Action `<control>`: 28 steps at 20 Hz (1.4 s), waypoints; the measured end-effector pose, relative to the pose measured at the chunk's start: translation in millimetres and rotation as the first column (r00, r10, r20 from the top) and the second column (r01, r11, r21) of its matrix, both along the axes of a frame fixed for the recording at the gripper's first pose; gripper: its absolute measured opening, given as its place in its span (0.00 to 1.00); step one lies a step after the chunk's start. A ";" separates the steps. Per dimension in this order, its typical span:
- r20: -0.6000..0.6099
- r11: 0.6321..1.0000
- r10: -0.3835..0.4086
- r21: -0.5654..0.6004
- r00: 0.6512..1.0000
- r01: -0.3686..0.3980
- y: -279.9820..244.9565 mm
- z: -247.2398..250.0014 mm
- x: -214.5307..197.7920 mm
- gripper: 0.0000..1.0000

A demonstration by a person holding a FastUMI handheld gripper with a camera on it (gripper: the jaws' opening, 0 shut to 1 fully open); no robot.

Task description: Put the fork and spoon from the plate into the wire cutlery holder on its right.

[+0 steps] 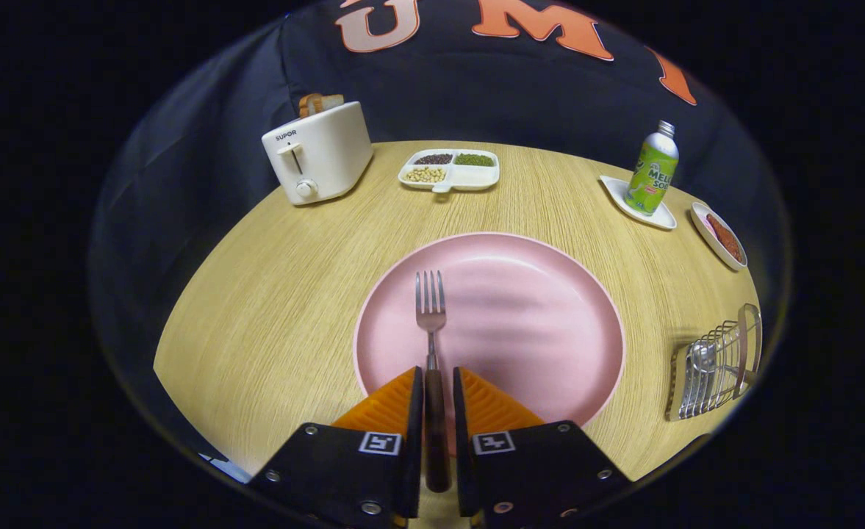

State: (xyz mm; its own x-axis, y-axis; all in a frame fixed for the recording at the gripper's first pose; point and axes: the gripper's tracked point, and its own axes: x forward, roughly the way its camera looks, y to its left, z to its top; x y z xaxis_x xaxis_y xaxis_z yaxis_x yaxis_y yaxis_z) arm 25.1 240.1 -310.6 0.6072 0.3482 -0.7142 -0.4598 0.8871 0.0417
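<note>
A metal fork (431,308) with a dark handle lies on the pink plate (535,316), tines pointing away from me. My gripper (438,376) sits over the plate's near rim. Its two fingers press on the fork's handle from either side, and the handle fills the narrow gap between them. To the right of the plate stands the wire cutlery holder (719,364). A spoon (701,355) rests inside it, its bowl showing through the wires.
A round wooden table (270,294) carries everything. Beyond the plate are a white toaster (318,153) with bread, a divided dish of beans (450,170), a green bottle (651,170) on a small white tray, and a small dish (720,235) of red food.
</note>
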 end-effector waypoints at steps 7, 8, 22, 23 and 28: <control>0.003 1.000 -0.015 -0.001 1.000 0.015 -3.3 18.4 -1.3 0.05; 0.001 1.000 -0.017 0.003 1.000 0.017 -6.4 24.4 -2.2 0.05; 0.005 0.993 -0.107 -0.052 0.994 0.107 -125.9 109.4 -18.0 0.05; -0.001 0.991 -0.119 -0.059 0.993 0.119 -135.7 112.5 -19.8 0.05; -0.015 0.983 -0.148 -0.111 0.989 0.145 -177.7 129.4 -32.1 0.05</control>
State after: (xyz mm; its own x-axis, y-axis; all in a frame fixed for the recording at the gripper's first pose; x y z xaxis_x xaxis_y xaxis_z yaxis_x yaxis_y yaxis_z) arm -7.0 62.4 -181.1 0.6288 0.1755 -0.7575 -0.3243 0.9446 -0.0503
